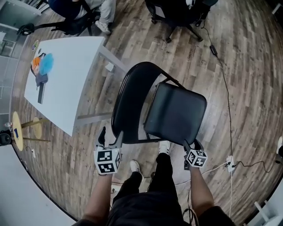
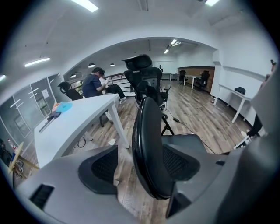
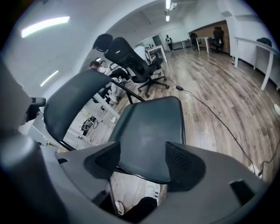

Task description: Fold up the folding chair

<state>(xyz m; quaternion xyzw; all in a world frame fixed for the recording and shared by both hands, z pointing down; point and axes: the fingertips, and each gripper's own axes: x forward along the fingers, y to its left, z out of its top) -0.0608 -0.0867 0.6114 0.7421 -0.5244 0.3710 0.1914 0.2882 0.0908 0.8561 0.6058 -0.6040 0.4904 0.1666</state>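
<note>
The black folding chair stands unfolded on the wood floor, its curved backrest [image 1: 130, 103] to the left of its padded seat [image 1: 177, 112]. My left gripper [image 1: 110, 140] is at the backrest's near rim. In the left gripper view, that gripper [image 2: 140, 168] is open with the backrest's edge [image 2: 148, 144] running between the jaws and a gap on the left side. My right gripper [image 1: 193, 149] is at the seat's near right corner. In the right gripper view, it [image 3: 143, 164] stands open with the seat's front edge [image 3: 148, 131] between and just past the pads.
A white table [image 1: 66, 79] stands to the chair's left with a blue and orange object [image 1: 42, 64] on it. A black office chair [image 1: 177, 13] and a seated person [image 1: 84, 13] are farther off. A cable [image 1: 226, 97] runs along the floor at the right. My shoes [image 1: 164, 147] are under the seat.
</note>
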